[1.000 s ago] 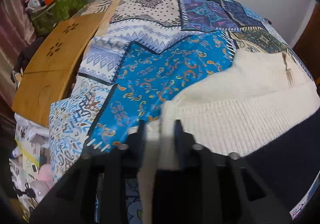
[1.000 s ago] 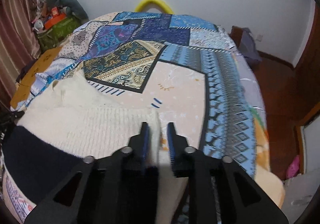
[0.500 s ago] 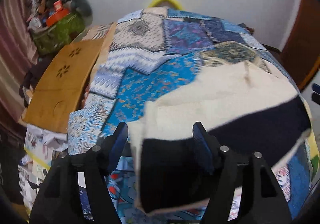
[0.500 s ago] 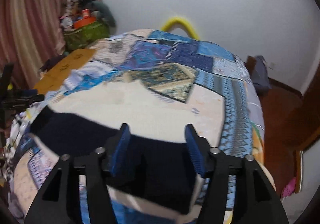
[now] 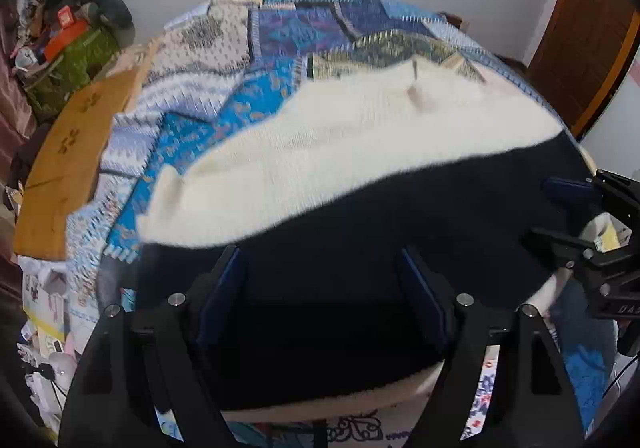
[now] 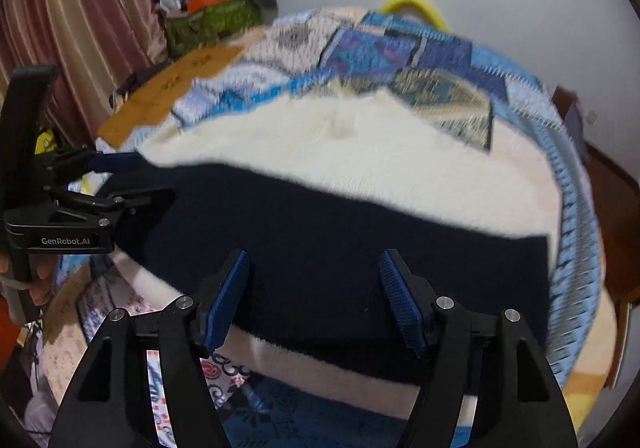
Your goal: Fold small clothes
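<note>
Sweater lies flat on bed, cream upper part far from both tongs, navy band nearest them. Left tongs: jaws spread wide, nothing between them, blue pads over the navy band; contact with fabric cannot be told. Right tongs: jaws likewise wide apart, empty, over the navy band near its cream hem. Each tongs shows in the other's view: right tongs at far right edge of the left view, left tongs at far left of the right view, both at the sweater's sides. Patchwork quilt beyond sweater. Wooden board left of bed. Both views motion-blurred.
</note>
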Action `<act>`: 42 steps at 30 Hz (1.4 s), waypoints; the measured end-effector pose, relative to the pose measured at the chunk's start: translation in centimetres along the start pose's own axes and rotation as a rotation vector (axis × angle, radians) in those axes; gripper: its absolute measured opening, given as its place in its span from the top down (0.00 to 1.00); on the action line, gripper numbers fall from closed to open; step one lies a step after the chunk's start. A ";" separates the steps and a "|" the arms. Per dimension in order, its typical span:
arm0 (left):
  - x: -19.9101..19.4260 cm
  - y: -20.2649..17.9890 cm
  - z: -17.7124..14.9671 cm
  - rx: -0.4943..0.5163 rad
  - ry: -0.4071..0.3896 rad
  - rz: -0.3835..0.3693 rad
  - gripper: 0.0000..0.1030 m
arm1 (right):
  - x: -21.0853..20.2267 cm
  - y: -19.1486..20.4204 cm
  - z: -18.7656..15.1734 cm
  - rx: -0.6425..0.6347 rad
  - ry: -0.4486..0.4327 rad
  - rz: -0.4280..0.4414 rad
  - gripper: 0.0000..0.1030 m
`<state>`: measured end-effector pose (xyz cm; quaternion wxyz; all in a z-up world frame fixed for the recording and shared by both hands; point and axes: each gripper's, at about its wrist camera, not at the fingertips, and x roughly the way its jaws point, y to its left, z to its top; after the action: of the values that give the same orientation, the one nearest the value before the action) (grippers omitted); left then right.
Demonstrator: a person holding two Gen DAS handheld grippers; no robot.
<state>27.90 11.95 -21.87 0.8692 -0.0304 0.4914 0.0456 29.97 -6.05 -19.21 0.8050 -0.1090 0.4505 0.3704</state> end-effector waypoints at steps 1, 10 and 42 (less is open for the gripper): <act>0.1 0.2 -0.2 -0.007 -0.004 -0.007 0.21 | 0.7 -0.1 -0.4 -0.006 0.022 -0.003 0.38; 0.0 3.2 -1.2 -0.016 -0.021 0.105 0.17 | -0.5 -3.8 -2.0 0.048 0.001 -0.052 0.29; -7.1 9.6 -6.7 -0.242 -0.107 0.153 0.17 | -9.7 -7.8 -5.7 0.235 -0.158 -0.146 0.29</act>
<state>17.57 20.44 -19.31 0.8782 -0.0948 0.4361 0.1721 28.59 -19.24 -15.83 0.8698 -0.0172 0.4169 0.2633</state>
